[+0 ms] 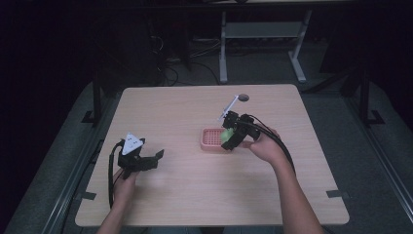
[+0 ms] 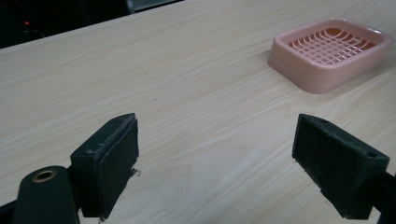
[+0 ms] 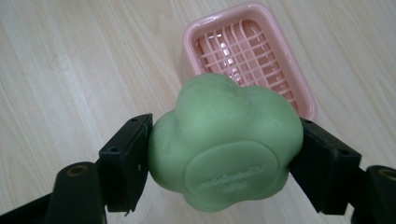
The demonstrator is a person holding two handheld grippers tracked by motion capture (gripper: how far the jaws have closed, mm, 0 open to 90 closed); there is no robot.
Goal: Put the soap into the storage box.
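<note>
We have the right claw [image 3: 224, 154] clamped on the green soap [image 3: 225, 147], one jaw pressed to each side of it, and we are holding it in the air just above the near edge of the pink soap dish [image 3: 254, 51]. In the high view the soap [image 1: 227, 136] sits at the right end of the dish [image 1: 213, 139], near the middle of the bench [image 1: 195, 195], so we judge this to be the carrying step, with the set-down not yet done. What the next move calls for, as we read it, is a short push forward so the soap hangs over the middle of the grid, then a gentle lowering until it rests on the bars, and only then a spreading of the jaws. The soap looks chunky and lobed, like a rounded flower, smooth and matte, with a round stamped panel on the face toward us whose lettering is too faint to read. It fills the gap between the jaws fully, so a tilt could let it slip. Our left claw [image 2: 217, 154] is spread wide with nothing between its jaws, low over bare wood well to the left of the dish [image 2: 331, 53].
</note>
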